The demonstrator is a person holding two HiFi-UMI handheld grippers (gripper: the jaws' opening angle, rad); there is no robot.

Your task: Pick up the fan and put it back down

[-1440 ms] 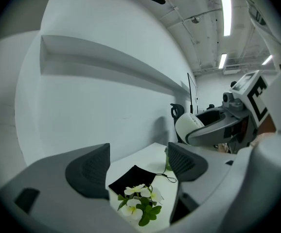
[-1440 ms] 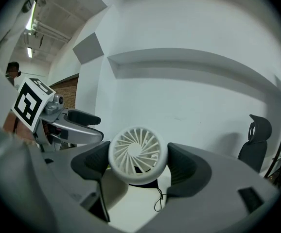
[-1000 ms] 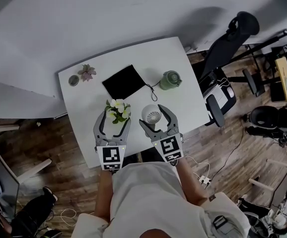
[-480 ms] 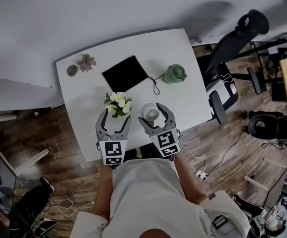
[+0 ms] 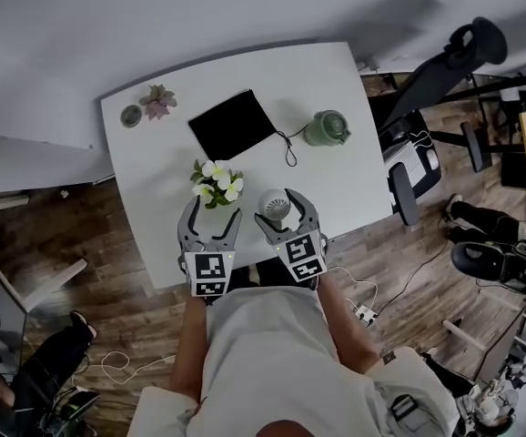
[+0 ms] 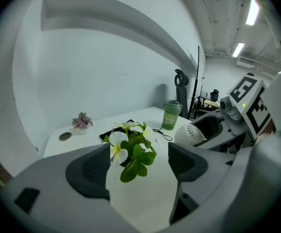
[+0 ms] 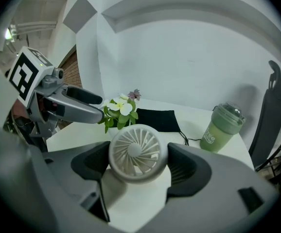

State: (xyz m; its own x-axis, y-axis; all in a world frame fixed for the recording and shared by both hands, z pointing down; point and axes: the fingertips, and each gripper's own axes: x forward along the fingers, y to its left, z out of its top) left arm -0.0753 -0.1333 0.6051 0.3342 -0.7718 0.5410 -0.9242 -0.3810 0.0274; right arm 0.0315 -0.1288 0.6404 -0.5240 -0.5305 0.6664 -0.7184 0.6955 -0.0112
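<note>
A small white fan [image 5: 275, 205] with a round grille [image 7: 138, 152] sits between the jaws of my right gripper [image 5: 278, 198], which is shut on its head, both pads against its sides. It is low over the near part of the white table [image 5: 336, 71]; whether its foot touches the top is hidden. My left gripper [image 5: 214, 212] is open just to the left, with nothing between its fingers. A pot of white flowers [image 6: 131, 147] stands right beyond its tips. The left gripper view also shows the fan [image 6: 194, 134].
Farther back on the table lie a black pouch [image 5: 234, 124] with a cord, a green lidded cup [image 5: 325, 127], a small pink plant [image 5: 158, 101] and a round dish [image 5: 132, 116]. A black office chair [image 5: 436, 71] stands off the table's right side. The wall runs behind.
Both grippers have come down towards the table, the fan staying between the right jaws. The left jaws have kept the same gap.
</note>
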